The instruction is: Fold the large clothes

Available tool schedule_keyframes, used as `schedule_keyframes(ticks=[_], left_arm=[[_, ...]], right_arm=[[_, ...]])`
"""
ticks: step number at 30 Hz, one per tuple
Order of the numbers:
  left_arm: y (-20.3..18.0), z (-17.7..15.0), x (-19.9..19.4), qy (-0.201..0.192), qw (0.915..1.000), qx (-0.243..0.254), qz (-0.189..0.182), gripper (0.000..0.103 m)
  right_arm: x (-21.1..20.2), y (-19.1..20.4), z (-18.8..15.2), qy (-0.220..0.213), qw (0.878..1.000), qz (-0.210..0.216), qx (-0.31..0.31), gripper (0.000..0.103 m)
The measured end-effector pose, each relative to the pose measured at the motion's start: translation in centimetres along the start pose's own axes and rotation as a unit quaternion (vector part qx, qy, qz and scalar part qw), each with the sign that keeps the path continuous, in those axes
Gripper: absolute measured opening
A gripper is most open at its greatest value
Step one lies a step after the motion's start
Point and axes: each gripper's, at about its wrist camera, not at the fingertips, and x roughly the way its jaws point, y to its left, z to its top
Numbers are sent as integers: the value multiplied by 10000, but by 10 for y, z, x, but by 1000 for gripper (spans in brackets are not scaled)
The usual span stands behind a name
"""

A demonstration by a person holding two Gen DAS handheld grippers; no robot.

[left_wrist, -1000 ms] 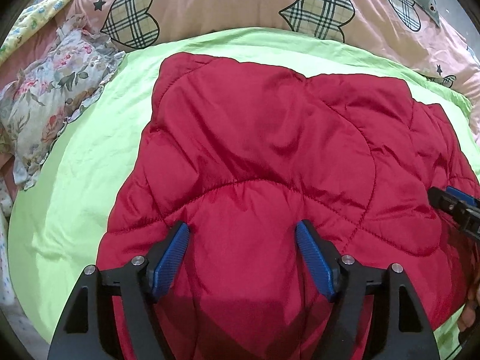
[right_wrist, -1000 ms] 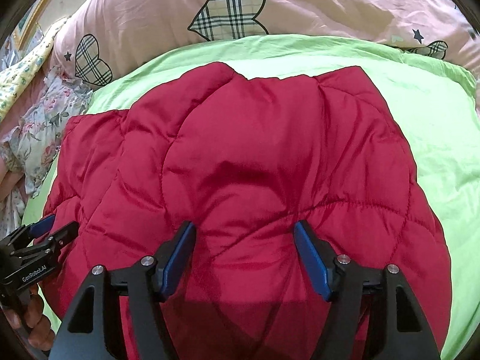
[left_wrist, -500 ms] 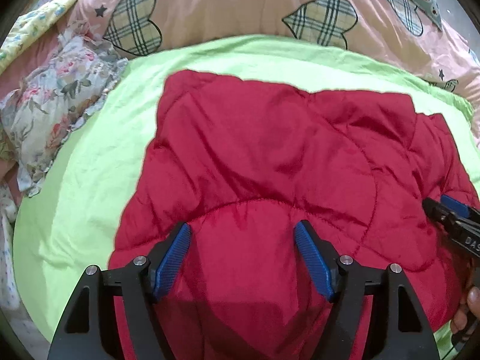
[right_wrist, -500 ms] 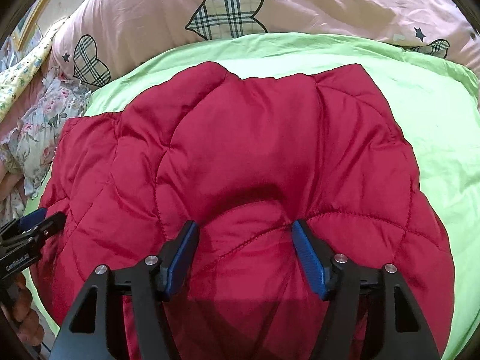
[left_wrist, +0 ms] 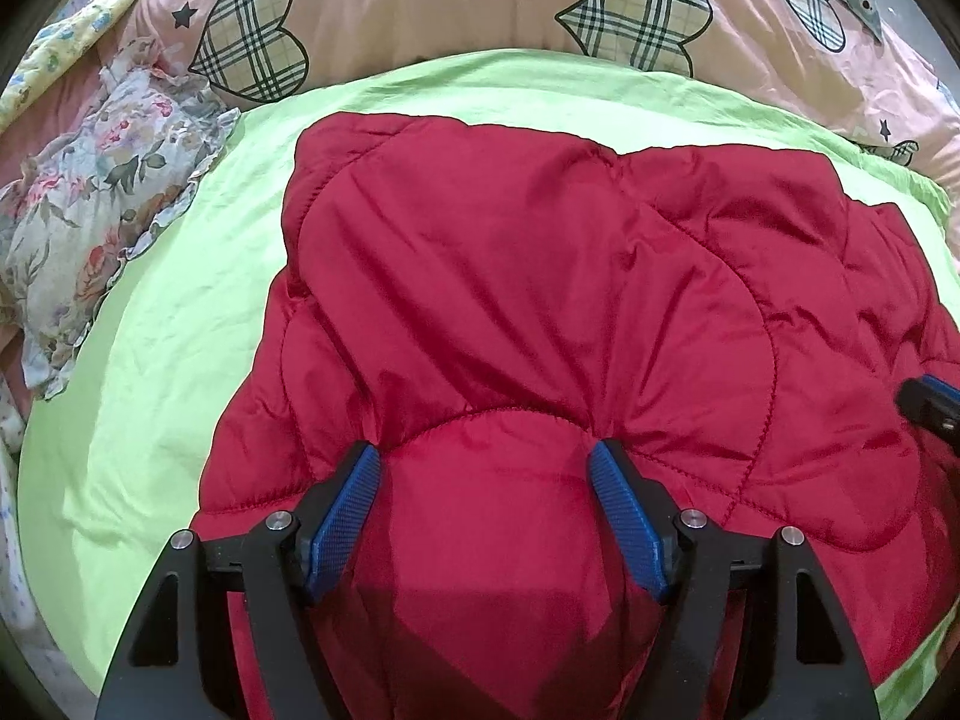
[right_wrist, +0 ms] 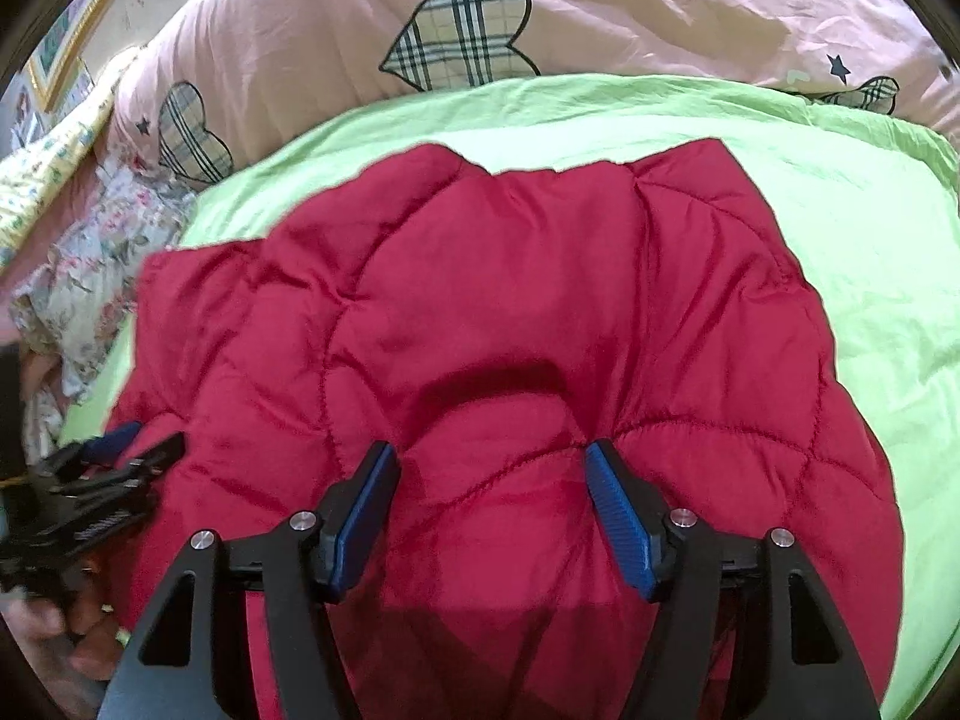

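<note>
A red quilted jacket lies spread on a light green sheet. My left gripper holds a thick puffed fold at the jacket's near edge, and the fabric puckers at both blue pads. My right gripper grips another bulging fold of the near edge in the same way. Each gripper shows in the other's view: the left gripper at the jacket's left side with a hand below it, and the right gripper at the far right edge.
A pink duvet with plaid hearts is heaped along the far side. A floral frilled cloth lies at the left. Bare green sheet stretches left and right of the jacket.
Little has changed. The fabric bunches a bit tighter between both pairs of pads, and the jacket's far edge sits slightly lower in both views.
</note>
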Motion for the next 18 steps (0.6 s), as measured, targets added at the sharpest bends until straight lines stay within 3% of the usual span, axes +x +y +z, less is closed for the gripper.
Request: schedule_keyframes(ticks=[6, 11, 18], left_arm=[[1, 0, 1, -6, 10000, -11, 20, 73], [0, 0, 0, 8, 10000, -21, 34, 73], [1, -4, -8, -52, 10000, -58, 45, 73]], right_arm=[[-23, 3, -13, -52, 9999, 52, -135, 66], [-4, 8, -17, 181, 9992, -168, -310, 67], [10, 12, -12, 153, 9991, -249, -295, 69]])
